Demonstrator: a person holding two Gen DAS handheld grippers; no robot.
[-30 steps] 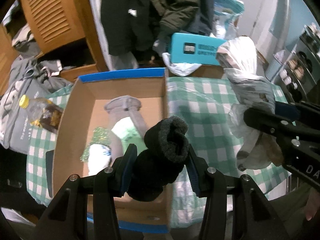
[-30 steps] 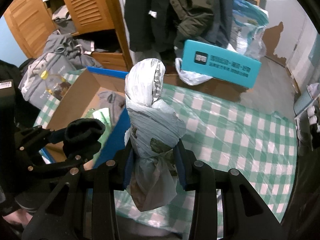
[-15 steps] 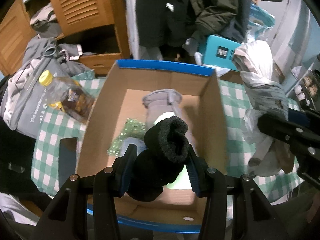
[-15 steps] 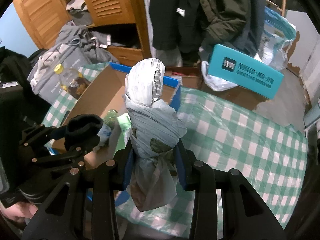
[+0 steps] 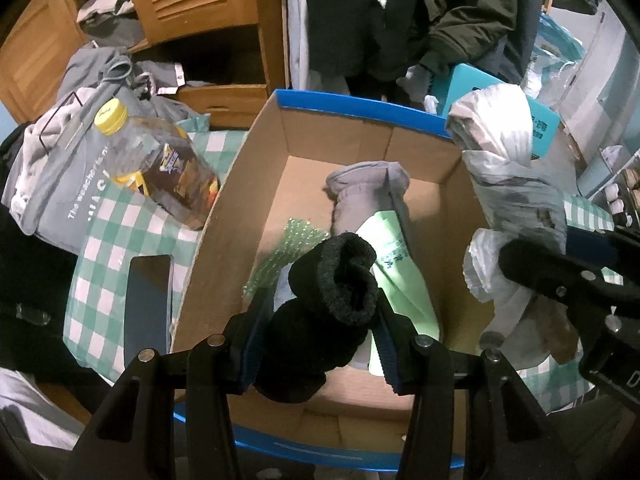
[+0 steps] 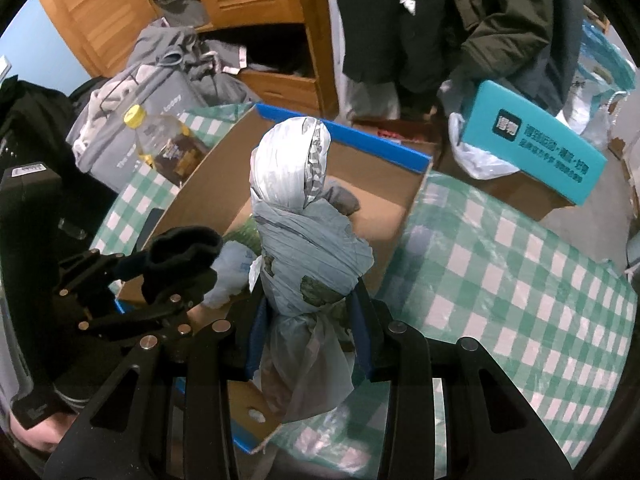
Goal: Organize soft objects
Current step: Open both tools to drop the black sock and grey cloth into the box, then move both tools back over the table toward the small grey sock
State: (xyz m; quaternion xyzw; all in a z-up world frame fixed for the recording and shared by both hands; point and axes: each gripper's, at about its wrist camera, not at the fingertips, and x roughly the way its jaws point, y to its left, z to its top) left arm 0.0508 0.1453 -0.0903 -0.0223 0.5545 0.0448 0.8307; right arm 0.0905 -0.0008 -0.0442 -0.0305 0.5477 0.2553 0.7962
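My left gripper (image 5: 318, 338) is shut on a rolled black sock (image 5: 320, 316) and hangs over the open cardboard box (image 5: 224, 248) with blue-edged flaps. Inside the box lie a grey sock (image 5: 362, 194), a pale green packet (image 5: 396, 264) and green bubble wrap (image 5: 294, 236). My right gripper (image 6: 308, 336) is shut on a knotted bundle of grey and white plastic bags (image 6: 298, 216), held upright over the box's near right corner. The same bundle (image 5: 508, 184) shows at the right of the left wrist view, and the black sock (image 6: 180, 256) at the left of the right wrist view.
The box stands on a green-checked tablecloth (image 6: 500, 288). A bottle with a yellow cap (image 5: 156, 160) leans at the box's left wall, with a dark phone (image 5: 146, 304) near it. A teal box (image 6: 532, 140), hanging coats and a wooden cabinet (image 5: 200, 8) lie behind.
Both grippers have moved left with their loads. The black sock now hangs over the box's inside instead of its right wall, and the bag bundle has come from over the tablecloth to the box's corner.
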